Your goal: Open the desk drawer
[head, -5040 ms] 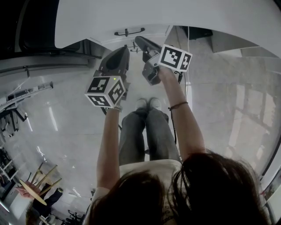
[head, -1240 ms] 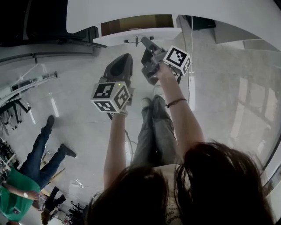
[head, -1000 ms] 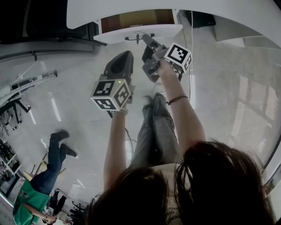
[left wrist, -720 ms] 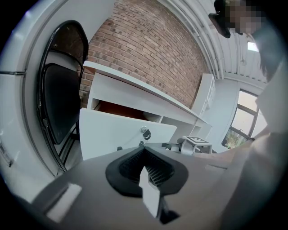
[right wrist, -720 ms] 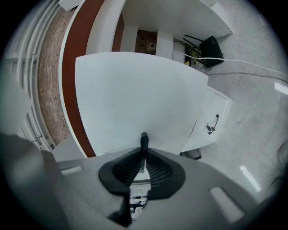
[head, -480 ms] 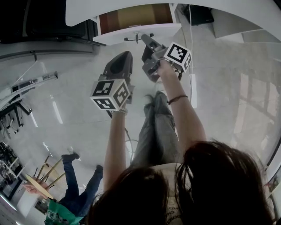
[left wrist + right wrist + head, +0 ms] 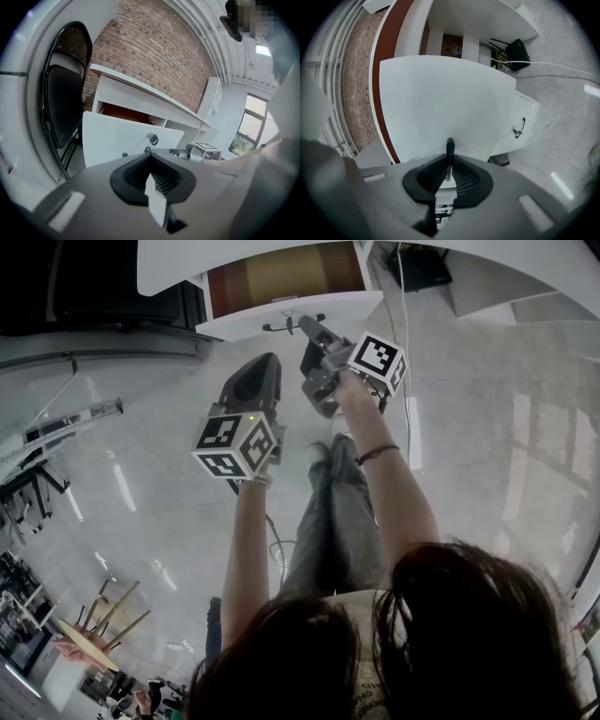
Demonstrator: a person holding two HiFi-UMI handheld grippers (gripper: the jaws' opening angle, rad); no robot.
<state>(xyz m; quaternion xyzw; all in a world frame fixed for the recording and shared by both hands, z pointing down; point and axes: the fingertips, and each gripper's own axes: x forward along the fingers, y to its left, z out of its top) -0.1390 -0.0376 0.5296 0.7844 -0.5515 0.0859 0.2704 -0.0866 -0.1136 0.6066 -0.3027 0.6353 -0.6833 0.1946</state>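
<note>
A pale, glossy floor [image 7: 141,521] fills most of my head view. A white desk [image 7: 187,263] arches across the top edge, and the left gripper view shows a brick wall [image 7: 154,51] behind it. My right gripper [image 7: 307,326] reaches to the upper middle of the head view. In its own view the jaws are pinched nearly together on the thin black handle [image 7: 450,146], which stands upright between the pads. The left gripper [image 7: 265,364] hangs just below and left of it, apart from the desk, with its jaws closed together and nothing between them. The drawer [image 7: 291,307] sits at the top centre of the head view, slid partly out from under the desktop, so its brown inside shows behind the white front. That front faces down the frame toward me. Its long axis runs left to right, and the handle lies along it. In the left gripper view a round metal lock [image 7: 153,138] sits on the drawer front, and a black chair [image 7: 65,103] stands at the left.
</note>
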